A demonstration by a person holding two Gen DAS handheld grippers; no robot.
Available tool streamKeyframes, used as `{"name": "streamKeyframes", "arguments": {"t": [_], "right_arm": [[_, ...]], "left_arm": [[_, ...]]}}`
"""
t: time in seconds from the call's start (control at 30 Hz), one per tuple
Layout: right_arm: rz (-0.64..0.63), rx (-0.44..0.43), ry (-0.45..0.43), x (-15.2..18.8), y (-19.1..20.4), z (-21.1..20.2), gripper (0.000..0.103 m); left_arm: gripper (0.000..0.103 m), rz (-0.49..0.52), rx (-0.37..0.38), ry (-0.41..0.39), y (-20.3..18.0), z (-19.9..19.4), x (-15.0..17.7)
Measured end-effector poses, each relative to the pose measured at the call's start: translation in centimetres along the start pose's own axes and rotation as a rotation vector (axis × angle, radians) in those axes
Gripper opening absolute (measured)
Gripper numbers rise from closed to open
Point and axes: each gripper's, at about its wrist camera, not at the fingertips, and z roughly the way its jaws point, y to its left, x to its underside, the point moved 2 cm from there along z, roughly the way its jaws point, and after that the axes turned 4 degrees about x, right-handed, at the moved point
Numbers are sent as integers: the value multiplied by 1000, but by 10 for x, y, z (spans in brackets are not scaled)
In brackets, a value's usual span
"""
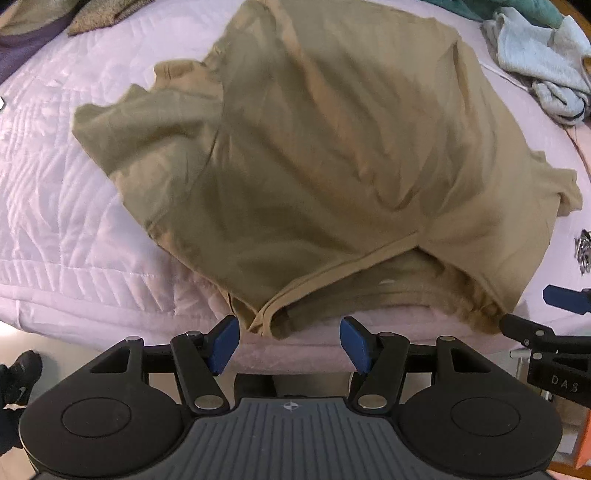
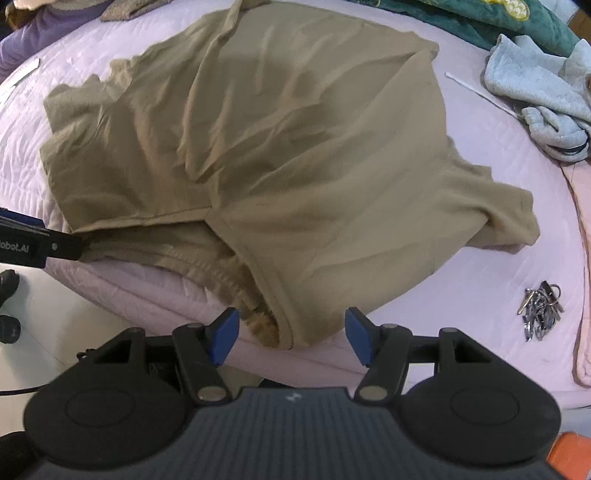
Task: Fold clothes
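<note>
A tan garment (image 1: 314, 155) lies spread and wrinkled on the pale pink quilted bed (image 1: 55, 221), its hem hanging near the bed's front edge. It also shows in the right wrist view (image 2: 277, 155). My left gripper (image 1: 290, 345) is open and empty, just in front of the hem's left corner. My right gripper (image 2: 291, 338) is open and empty, just in front of the hem's right corner. The right gripper's tip shows at the right edge of the left wrist view (image 1: 546, 325), and the left gripper's tip shows in the right wrist view (image 2: 37, 243).
A light blue garment (image 2: 543, 96) and a teal garment (image 2: 480, 18) lie at the back right. A purple garment (image 2: 44, 26) lies at the back left. A bunch of keys (image 2: 539, 314) lies on the bed at the right. Floor and a shoe (image 1: 18, 373) show below the bed's edge.
</note>
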Motion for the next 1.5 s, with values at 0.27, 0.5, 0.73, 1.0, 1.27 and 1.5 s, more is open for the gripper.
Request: {"name": "streamKeyframes", "arguments": {"t": [0.27, 0.5, 0.73, 1.0, 1.27, 1.5], "right_arm": [[7, 18, 2, -5, 7, 5, 63], [11, 33, 11, 0, 15, 14, 63], [6, 41, 3, 0, 17, 19, 63], [5, 44, 8, 0, 18, 26, 63], [9, 41, 15, -2, 18, 29, 63], [7, 35, 22, 0, 16, 29, 61]], "left_arm": [[62, -2, 2, 11, 7, 10, -7], [62, -19, 3, 16, 9, 15, -6], [62, -20, 1, 19, 10, 22, -6], [62, 18, 24, 27, 4, 34, -7], [62, 22, 24, 27, 6, 32, -8], [62, 21, 30, 25, 7, 32, -11]]}}
